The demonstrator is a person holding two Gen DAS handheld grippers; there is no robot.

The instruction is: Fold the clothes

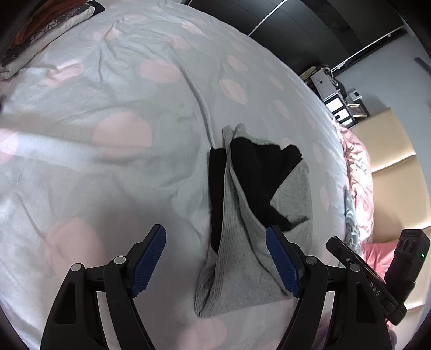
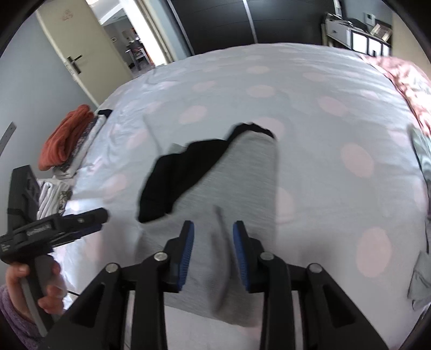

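the right wrist view is motion-blurred, so the grey and black garment [image 2: 231,188] shows no clear edges there. the folded pile [image 1: 40,32] is cut off by the left wrist frame's corner. the person's hand [image 2: 32,285] is partly cropped.

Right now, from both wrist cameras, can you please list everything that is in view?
grey and black garment: one, lying on the bed, partly folded
bed cover: one, pale grey with pink dots, under everything
stack of folded clothes: one, orange piece on top, at the bed's edge
pink bedding: one, crumpled by the beige headboard
door: one, cream, open
dark wardrobe: one, beyond the bed
left hand-held gripper: open, empty
right hand-held gripper: open, grey fabric ridge between the pads
hand: one, holding the left handle
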